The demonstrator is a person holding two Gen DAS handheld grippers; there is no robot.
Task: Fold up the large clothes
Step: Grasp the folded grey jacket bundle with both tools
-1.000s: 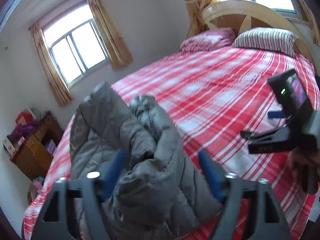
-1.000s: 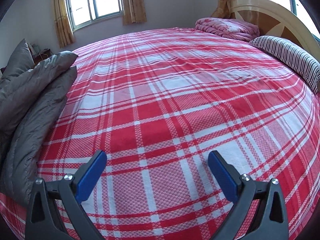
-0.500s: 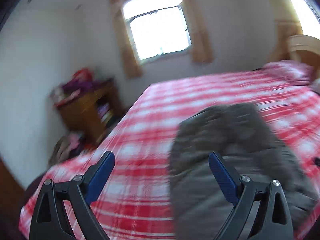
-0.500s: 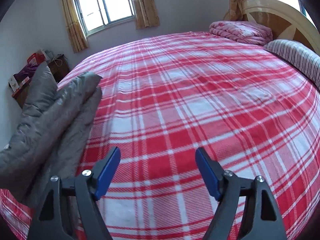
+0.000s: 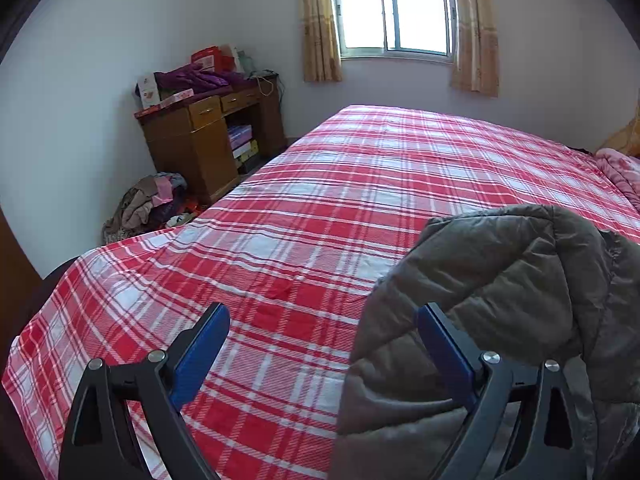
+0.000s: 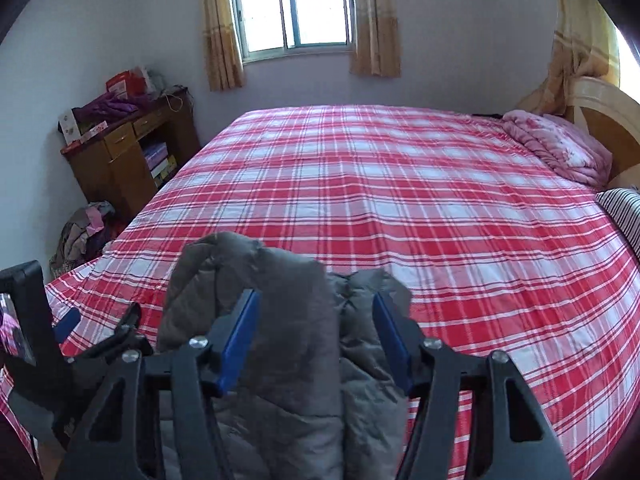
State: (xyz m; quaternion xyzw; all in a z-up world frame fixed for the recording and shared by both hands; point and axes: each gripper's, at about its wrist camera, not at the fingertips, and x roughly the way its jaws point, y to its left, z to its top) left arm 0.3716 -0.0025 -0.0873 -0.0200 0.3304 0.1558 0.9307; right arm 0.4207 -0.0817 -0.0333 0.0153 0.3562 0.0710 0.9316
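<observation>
While your left gripper [image 5: 322, 354] hangs over the red plaid bed [image 5: 320, 208] in the left wrist view, its blue pads stand wide apart with only bedsheet between them; the grey padded jacket [image 5: 500, 300] bulks at lower right, behind the right-hand finger. A wooden desk [image 5: 200, 136] sits at upper left, below a curtained window [image 5: 394, 10].

Seen from your right wrist, your right gripper [image 6: 316, 338] straddles the bunched jacket [image 6: 280, 320] at bottom centre, jaws closing around its folds, pads not visibly pressing. Your left gripper [image 6: 100, 328] shows at lower left.
</observation>
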